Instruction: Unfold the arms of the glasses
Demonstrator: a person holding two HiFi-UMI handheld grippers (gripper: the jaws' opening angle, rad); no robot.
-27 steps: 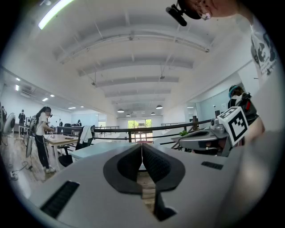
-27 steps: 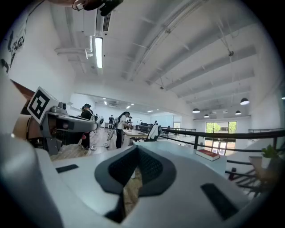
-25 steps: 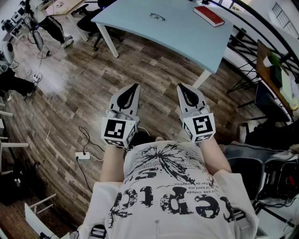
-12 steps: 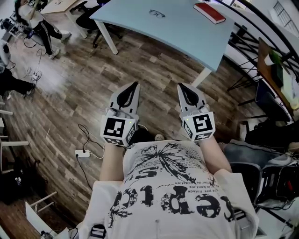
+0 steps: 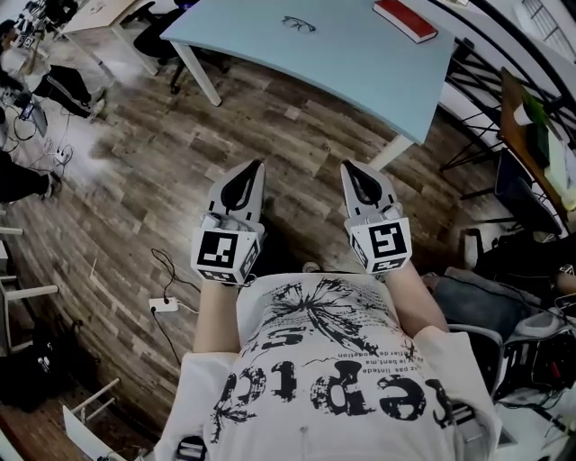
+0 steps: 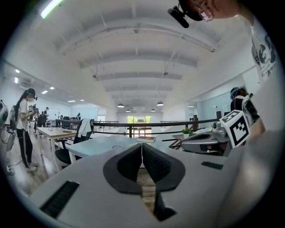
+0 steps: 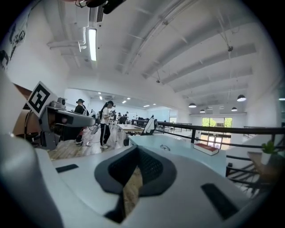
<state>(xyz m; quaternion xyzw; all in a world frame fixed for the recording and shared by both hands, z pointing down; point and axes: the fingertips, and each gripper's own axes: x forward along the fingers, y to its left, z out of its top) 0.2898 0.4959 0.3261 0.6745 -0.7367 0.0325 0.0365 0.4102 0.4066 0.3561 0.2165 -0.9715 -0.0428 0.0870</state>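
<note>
The glasses (image 5: 298, 23) lie on the light blue table (image 5: 360, 63), well ahead of both pairs of fingertips and roughly in line with the gap between the two grippers; they are too small to show whether the arms are folded. In the right gripper view the glasses (image 7: 165, 147) sit just beyond and a little right of that gripper's fingertips, with nothing touching them. A red book (image 5: 404, 22) rests farther right on the same table, ahead of the right gripper's tips. The left gripper (image 5: 260, 164) has its jaws pressed together with nothing between them, and the right gripper (image 5: 346, 166) is likewise closed and empty. Both are held side by side, apart from each other, over the wooden floor (image 5: 135, 180) and short of the table's near edge. Behind and left of the left gripper's fingers, a power strip (image 5: 163, 304) lies on the floor.
</note>
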